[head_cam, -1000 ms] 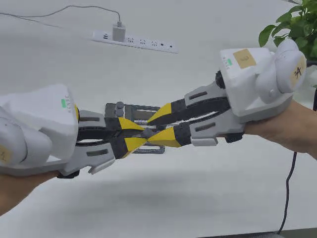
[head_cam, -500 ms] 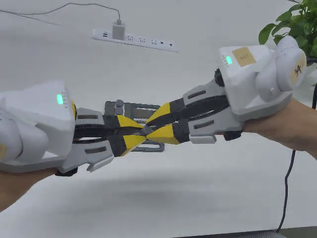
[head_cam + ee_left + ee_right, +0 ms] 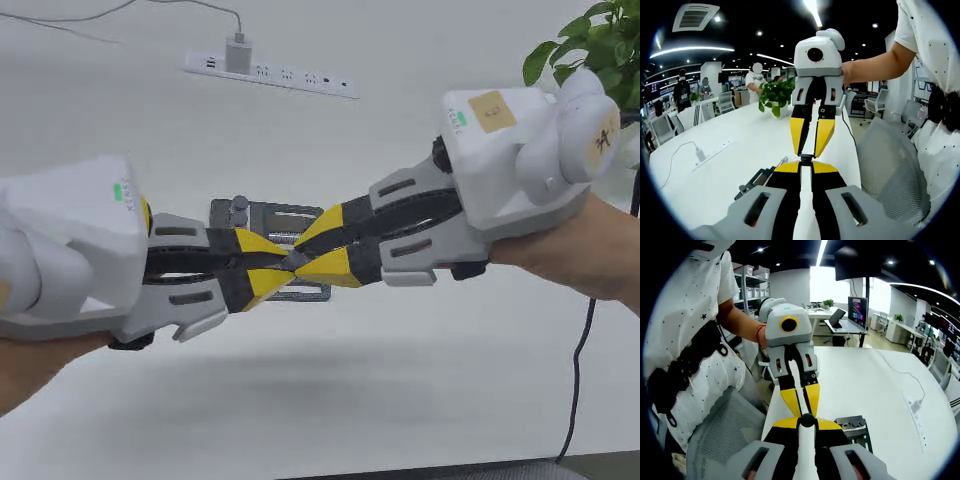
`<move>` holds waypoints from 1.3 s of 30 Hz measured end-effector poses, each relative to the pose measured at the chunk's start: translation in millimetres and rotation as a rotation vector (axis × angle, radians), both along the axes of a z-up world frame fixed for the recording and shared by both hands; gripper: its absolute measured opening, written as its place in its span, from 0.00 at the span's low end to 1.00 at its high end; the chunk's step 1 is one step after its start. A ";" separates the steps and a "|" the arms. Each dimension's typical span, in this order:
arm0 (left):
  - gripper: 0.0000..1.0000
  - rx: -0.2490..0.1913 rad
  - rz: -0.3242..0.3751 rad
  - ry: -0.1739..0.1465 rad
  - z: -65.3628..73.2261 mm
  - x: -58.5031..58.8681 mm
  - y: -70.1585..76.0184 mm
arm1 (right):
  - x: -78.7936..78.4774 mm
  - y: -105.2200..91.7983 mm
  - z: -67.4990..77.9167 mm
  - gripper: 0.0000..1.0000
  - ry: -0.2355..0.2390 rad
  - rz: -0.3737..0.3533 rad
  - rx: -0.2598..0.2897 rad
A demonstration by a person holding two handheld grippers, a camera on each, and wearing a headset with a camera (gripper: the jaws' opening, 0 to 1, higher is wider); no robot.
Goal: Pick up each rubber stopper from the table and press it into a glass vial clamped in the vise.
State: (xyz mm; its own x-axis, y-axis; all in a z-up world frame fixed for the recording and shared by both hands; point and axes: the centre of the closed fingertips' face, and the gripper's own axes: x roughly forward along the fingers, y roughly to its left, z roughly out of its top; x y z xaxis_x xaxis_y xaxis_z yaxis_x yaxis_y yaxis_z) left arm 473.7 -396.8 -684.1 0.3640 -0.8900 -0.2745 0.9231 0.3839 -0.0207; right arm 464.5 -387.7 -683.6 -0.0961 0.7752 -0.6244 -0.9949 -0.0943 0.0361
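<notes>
L gripper (image 3: 287,268) comes in from the left, jaws nearly together; can't tell if it grips anything. Its tips meet those of R gripper (image 3: 304,259) mid-frame, above the vise (image 3: 262,214) on the white table (image 3: 330,400). R jaws are closed on a small dark stopper (image 3: 807,420), held in the air betw. both tip pairs. Plant (image 3: 590,50) far right.
</notes>
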 end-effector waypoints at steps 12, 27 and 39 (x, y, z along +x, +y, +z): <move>0.03 0.003 -0.017 0.010 -0.7 -2.1 1.2 | -2.9 1.3 -0.3 0.07 0.011 0.020 -0.007; 0.03 0.007 -0.053 0.027 0.7 -4.8 1.2 | -5.1 1.1 1.6 0.07 0.020 0.042 -0.022; 0.03 0.009 -0.051 0.036 0.6 -4.8 1.6 | -3.4 1.0 0.8 0.05 0.008 0.034 -0.023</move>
